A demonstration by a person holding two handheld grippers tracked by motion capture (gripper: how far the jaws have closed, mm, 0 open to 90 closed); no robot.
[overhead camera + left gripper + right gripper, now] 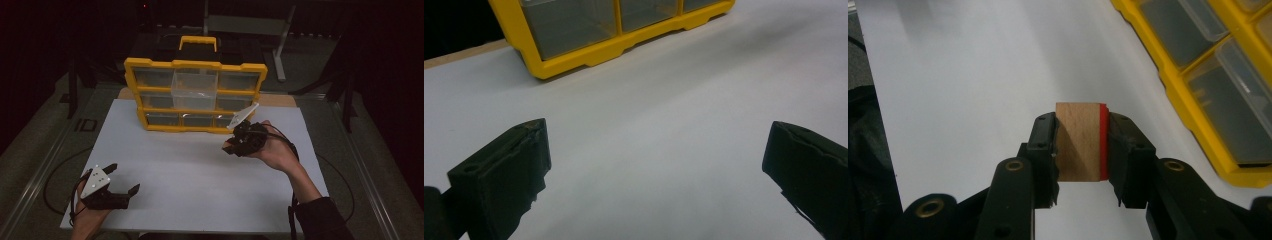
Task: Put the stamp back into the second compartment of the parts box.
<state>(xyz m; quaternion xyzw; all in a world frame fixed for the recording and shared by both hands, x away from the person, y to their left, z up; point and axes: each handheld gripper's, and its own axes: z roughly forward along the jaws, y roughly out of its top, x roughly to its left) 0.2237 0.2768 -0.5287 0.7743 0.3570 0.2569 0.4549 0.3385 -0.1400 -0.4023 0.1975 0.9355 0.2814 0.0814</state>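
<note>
Block clamped in right claw, just in front of organizer, right end; pulled-out drawer up-left. Left claw open, empty, far back.

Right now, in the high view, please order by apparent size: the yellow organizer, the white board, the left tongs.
1. white board
2. yellow organizer
3. left tongs, although nearer the camera
</note>
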